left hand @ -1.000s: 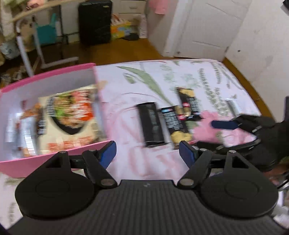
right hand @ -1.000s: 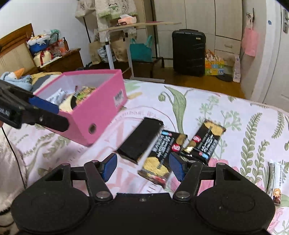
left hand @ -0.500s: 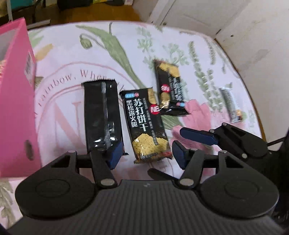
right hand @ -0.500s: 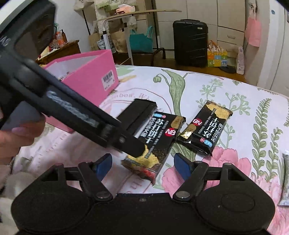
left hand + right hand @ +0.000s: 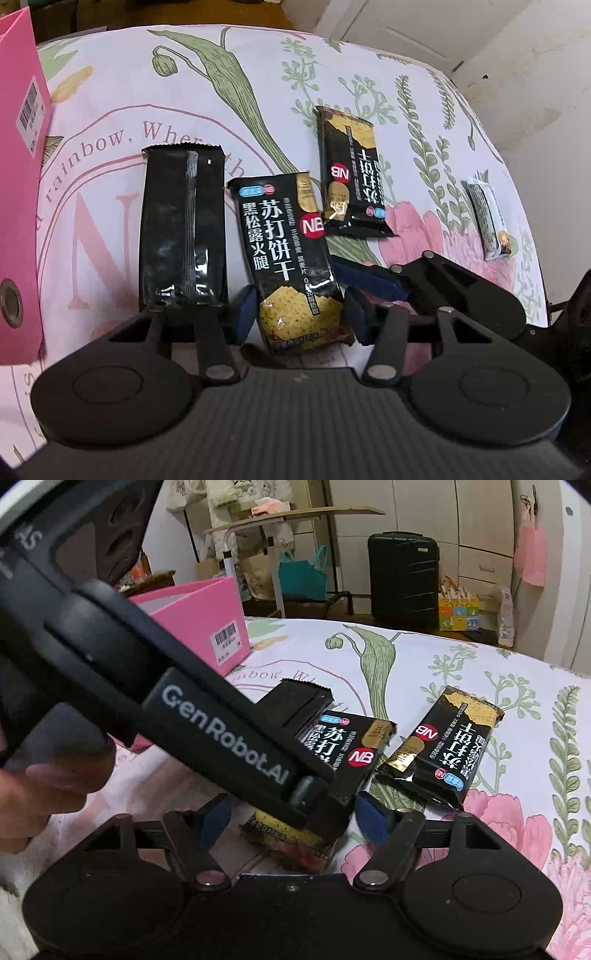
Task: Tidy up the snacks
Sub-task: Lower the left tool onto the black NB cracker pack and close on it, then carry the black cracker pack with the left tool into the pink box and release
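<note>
A bed with a floral sheet [image 5: 258, 74] fills my view. A pink box [image 5: 20, 184] stands at its left edge; a second ago I looked down into it at the snacks inside, and now only its outer wall with a barcode label shows.

Three black cracker packets lie side by side. The plain-backed packet [image 5: 183, 229] lies nearest the box. The middle packet [image 5: 284, 258], face up with white Chinese lettering, is just right of it. The third packet [image 5: 351, 173] lies farther off, its near corner touching the middle one. A small white bar [image 5: 487, 218] lies well apart on the right.

My left gripper [image 5: 301, 317] has come down from beside the box and now straddles the near end of the middle packet. Its blue fingers [image 5: 243, 314] stand just wider than the packet, one on each side, not yet pinching it.

My right gripper [image 5: 291, 818] is spread wide, holding nothing. The left gripper's arm crosses in front of it, where a second ago the packets lay in plain sight.
</note>
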`<action>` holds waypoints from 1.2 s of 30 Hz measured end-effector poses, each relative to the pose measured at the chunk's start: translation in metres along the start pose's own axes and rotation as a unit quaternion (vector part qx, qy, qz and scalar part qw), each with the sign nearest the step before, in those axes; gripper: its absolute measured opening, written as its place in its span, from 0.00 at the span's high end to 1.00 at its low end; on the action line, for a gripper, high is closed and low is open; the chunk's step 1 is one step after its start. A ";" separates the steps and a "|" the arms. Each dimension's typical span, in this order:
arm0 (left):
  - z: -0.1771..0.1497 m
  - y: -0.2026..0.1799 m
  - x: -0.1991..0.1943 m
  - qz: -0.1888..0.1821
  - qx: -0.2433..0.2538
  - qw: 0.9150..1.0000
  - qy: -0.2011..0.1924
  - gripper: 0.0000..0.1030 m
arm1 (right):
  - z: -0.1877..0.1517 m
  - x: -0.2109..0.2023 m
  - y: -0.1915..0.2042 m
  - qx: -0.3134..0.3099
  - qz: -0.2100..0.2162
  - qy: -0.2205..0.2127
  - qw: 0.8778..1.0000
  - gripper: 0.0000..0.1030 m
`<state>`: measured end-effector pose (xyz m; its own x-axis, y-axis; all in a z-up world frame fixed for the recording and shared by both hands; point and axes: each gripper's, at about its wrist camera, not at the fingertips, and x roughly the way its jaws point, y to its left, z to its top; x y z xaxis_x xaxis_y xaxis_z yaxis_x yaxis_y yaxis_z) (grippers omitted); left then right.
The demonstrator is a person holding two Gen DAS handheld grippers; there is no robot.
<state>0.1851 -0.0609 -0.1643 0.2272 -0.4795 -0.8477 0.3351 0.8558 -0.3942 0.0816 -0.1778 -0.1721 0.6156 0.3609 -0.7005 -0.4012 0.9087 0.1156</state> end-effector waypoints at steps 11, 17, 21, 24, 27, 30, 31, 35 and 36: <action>-0.012 -0.010 -0.025 -0.004 0.004 1.000 0.009 0.51 | 0.008 -0.021 0.012 0.036 -0.006 0.023 0.999 0.36; -0.028 -0.024 -0.046 0.011 0.022 1.000 0.016 0.51 | 0.014 -0.039 0.027 0.043 -0.006 0.047 0.998 0.36; -0.039 -0.025 -0.065 -0.002 0.024 1.000 0.016 0.51 | 0.013 -0.056 0.041 0.058 -0.011 0.049 0.997 0.36; -0.046 -0.031 -0.082 -0.004 0.040 0.999 0.016 0.51 | 0.013 -0.069 0.051 0.060 -0.012 0.045 0.997 0.36; -0.053 -0.036 -0.098 -0.006 0.043 0.999 0.014 0.51 | 0.015 -0.079 0.060 0.055 -0.014 0.044 0.997 0.36; -0.061 -0.037 -0.113 -0.010 0.038 0.999 0.012 0.51 | 0.020 -0.086 0.068 0.052 -0.015 0.055 0.997 0.36; -0.064 -0.037 -0.118 -0.012 0.035 0.999 0.010 0.51 | 0.021 -0.089 0.072 0.048 -0.016 0.057 0.997 0.36; -0.074 -0.030 -0.140 -0.014 0.023 1.000 -0.006 0.51 | 0.030 -0.097 0.087 0.033 -0.007 0.059 0.998 0.36; -0.075 -0.027 -0.146 -0.014 0.019 1.000 -0.011 0.51 | 0.033 -0.098 0.092 0.027 -0.005 0.058 0.998 0.36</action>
<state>0.0741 0.0008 -0.0567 0.2371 -0.5082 -0.8280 0.3761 0.8338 -0.4040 0.0063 -0.1233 -0.0697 0.5359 0.3285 -0.7777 -0.3568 0.9230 0.1440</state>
